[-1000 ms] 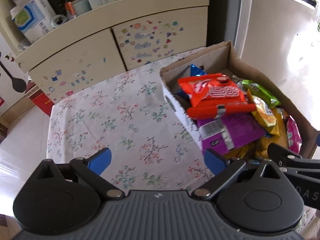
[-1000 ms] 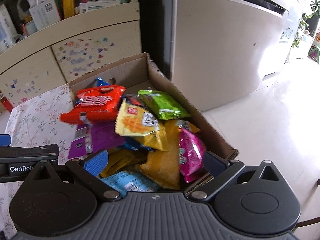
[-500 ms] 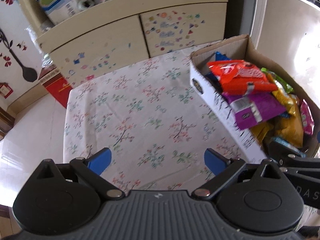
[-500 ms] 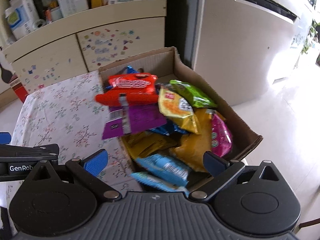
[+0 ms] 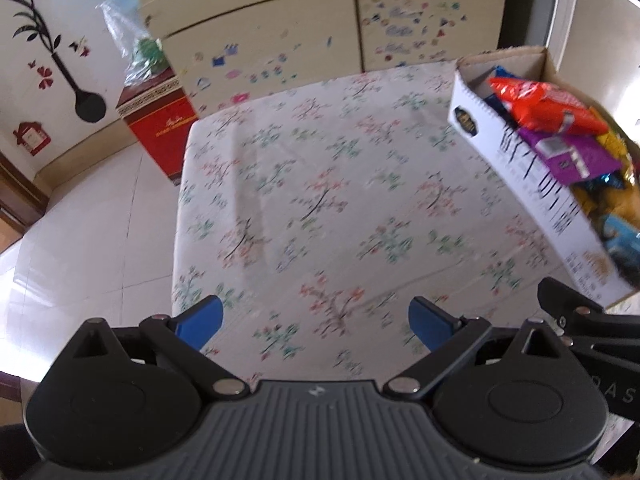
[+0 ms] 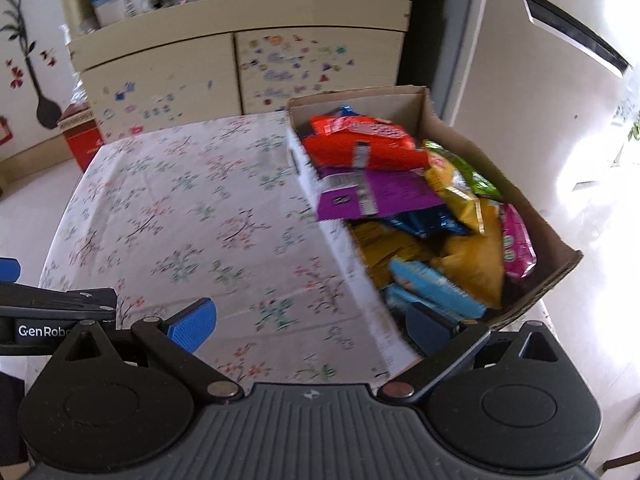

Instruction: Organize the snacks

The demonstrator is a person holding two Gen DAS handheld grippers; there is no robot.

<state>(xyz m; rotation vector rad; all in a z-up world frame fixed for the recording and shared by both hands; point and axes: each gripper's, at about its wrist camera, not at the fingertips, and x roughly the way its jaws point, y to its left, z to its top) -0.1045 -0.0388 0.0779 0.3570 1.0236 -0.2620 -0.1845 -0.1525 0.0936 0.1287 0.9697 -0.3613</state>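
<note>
A cardboard box (image 6: 432,108) (image 5: 532,200) full of snack bags stands on the right side of a table with a floral cloth (image 6: 192,216) (image 5: 320,184). On top lie an orange-red bag (image 6: 360,140) (image 5: 544,108) and a purple one (image 6: 380,192) (image 5: 572,156), with yellow, green, pink and light blue bags beside them. My left gripper (image 5: 316,320) hangs open over the cloth, left of the box, holding nothing. My right gripper (image 6: 308,326) is open above the box's near left wall, also with nothing in it.
Behind the table stands a cream cabinet (image 6: 240,60) with stickers on its doors and cluttered shelves above. A red box (image 5: 156,128) sits on the tiled floor at the table's far left corner. A white appliance (image 6: 520,80) stands right of the box.
Both grippers have swung left and pulled back, so the box has slid toward the right in both views and more of the cloth shows. Both stay open.
</note>
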